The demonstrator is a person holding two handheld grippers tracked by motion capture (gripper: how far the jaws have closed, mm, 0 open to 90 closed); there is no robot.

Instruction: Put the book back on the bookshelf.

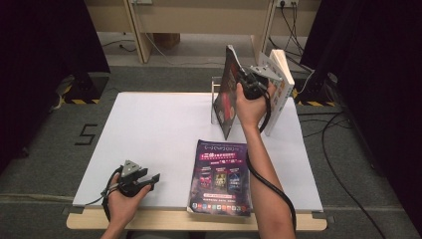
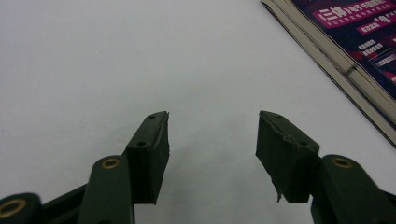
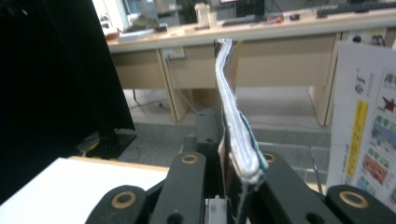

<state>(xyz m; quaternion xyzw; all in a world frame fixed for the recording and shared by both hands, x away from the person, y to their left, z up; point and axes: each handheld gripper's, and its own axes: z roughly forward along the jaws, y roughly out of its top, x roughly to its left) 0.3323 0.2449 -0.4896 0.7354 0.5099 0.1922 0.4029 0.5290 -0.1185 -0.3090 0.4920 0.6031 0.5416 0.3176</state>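
At the back of the white table (image 1: 149,129) a thin dark magazine (image 1: 226,97) stands upright on its edge, and my right gripper (image 1: 245,78) is shut on its near edge. In the right gripper view the magazine's page edges (image 3: 228,88) rise from between the closed jaws of the right gripper (image 3: 229,156). A second, purple magazine (image 1: 221,177) lies flat near the table's front edge. My left gripper (image 1: 152,179) rests on the table at the front left. In its own view the left gripper (image 2: 212,135) is open with bare table between its jaws, and the flat magazine (image 2: 355,42) lies off to the right.
A white book (image 1: 279,84) stands upright just right of the held magazine, close to my right hand; it appears in the right gripper view as the white book (image 3: 369,116). A clear stand (image 1: 215,99) sits behind the held magazine. Wooden desks and cables lie beyond the table.
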